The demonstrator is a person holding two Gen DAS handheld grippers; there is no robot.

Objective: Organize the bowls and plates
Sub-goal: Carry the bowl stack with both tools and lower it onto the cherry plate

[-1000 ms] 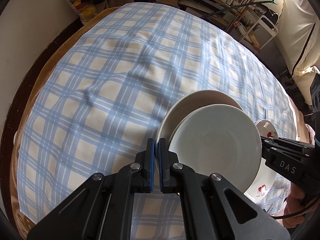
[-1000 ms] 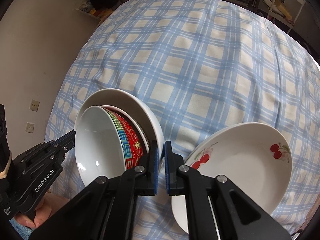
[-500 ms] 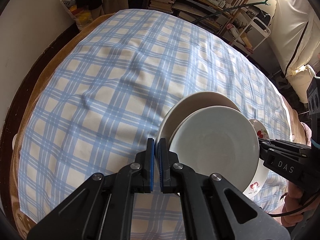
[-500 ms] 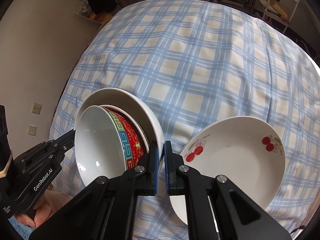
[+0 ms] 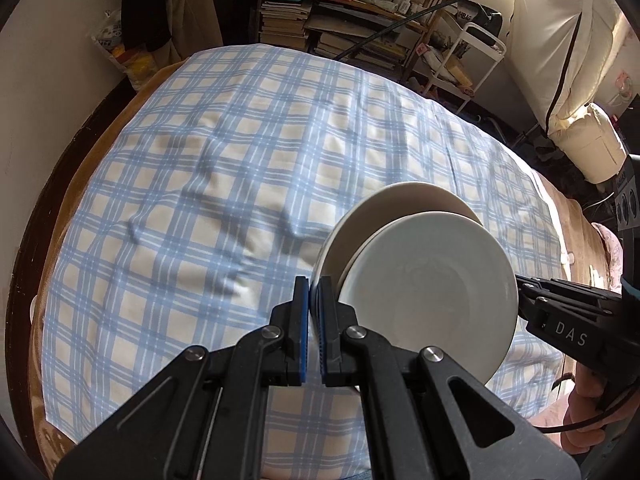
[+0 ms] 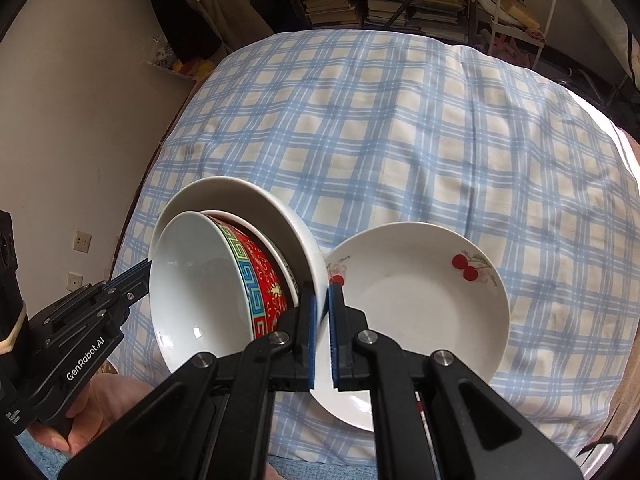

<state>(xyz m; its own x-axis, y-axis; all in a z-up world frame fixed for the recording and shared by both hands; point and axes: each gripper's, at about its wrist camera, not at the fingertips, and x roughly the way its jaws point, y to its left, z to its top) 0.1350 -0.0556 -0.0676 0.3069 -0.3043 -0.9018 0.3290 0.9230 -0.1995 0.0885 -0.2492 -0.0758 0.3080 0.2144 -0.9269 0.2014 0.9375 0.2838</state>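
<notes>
Pinching opposite rims of the nested stack (image 5: 424, 292) with left tongs (image 5: 314, 292) and right tongs (image 6: 322, 300), both clamped narrow, holding it between them. Leaving the cherry plate (image 6: 420, 308) lying just right of the right tongs, seemingly not yet stacked. Spreading beneath, a rumpled checked cloth (image 6: 400, 140); crowding beyond, bookshelves (image 5: 360, 20).

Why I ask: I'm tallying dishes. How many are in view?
3 clearly: a white plate gripped by the left tool and right tool, a red-patterned bowl nested in it, a cherry plate on the checked cloth. A thin rim between bowl and plate may be a fourth.
</notes>
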